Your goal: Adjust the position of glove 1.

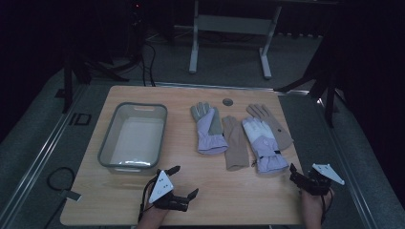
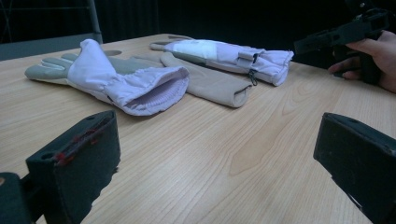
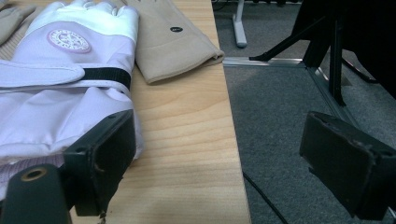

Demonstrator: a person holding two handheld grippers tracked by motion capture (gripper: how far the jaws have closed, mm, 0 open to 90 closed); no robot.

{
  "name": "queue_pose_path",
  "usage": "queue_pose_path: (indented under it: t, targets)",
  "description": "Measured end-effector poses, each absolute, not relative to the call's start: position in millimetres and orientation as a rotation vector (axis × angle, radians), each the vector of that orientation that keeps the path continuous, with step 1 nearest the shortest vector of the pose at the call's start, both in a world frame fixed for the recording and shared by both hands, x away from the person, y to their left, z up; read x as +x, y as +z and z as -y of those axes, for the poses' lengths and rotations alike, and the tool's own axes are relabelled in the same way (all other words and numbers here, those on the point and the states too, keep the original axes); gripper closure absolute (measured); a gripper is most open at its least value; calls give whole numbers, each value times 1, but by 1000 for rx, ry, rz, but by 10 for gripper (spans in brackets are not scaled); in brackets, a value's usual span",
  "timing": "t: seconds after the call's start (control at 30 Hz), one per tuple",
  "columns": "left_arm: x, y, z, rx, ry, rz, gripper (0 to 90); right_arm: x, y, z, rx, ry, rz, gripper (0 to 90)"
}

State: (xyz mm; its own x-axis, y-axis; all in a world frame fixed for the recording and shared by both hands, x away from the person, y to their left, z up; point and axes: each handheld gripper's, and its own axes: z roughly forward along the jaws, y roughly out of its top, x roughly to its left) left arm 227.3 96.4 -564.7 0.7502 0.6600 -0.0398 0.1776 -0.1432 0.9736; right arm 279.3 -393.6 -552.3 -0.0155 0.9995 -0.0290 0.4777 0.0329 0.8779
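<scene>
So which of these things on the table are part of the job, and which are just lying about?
Part of the job:
lilac glove with white back
lilac glove with grey palm
two tan gloves
grey bin, probably

Lying about:
round grommet in the table
cable on the floor

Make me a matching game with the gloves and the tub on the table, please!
Things:
1. grey tub
2. purple glove with a grey palm
3. purple glove with a white top
4. right gripper

Places:
A. at the table's right edge, open
B. left part of the table
C. lying partly over the tan gloves
D. just right of the tub, left of the tan gloves

Pairs: 1-B, 2-D, 3-C, 4-A
</scene>
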Motion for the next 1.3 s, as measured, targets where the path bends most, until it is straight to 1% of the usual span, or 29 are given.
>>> queue_pose_path:
  t: [0.33, 0.57, 0.6, 0.77, 0.8, 0.83, 0.9, 0.97, 1.1, 1.3]
  targets:
    - [228, -565, -96, 1699, 473, -669, 4, 279, -547, 396, 1556, 892, -1626, 106]
    - [228, -565, -96, 1701, 473, -667, 4, 281, -521, 392, 1517, 907, -1643, 105]
    - [228, -565, -96, 1703, 471, -665, 4, 283, -509, 390, 1496, 945, -1687, 105]
    - [228, -564, -96, 1705, 473, -660, 4, 290, -483, 381, 1471, 1014, -1747, 105]
    - [228, -564, -96, 1706, 474, -658, 4, 290, -483, 381, 1471, 1014, -1747, 105]
    - [228, -564, -96, 1704, 470, -658, 4, 292, -472, 374, 1466, 998, -1755, 147]
    - [228, -565, -97, 1700, 466, -658, 4, 296, -464, 372, 1465, 1077, -1804, 140]
    - [228, -565, -97, 1697, 461, -661, 4, 300, -458, 370, 1482, 1100, -1803, 155]
    - [228, -565, -97, 1699, 459, -659, 4, 309, -445, 358, 1442, 1122, -1824, 116]
    - [230, -564, -96, 1714, 451, -661, 4, 322, -433, 332, 1371, 1107, -1896, 118]
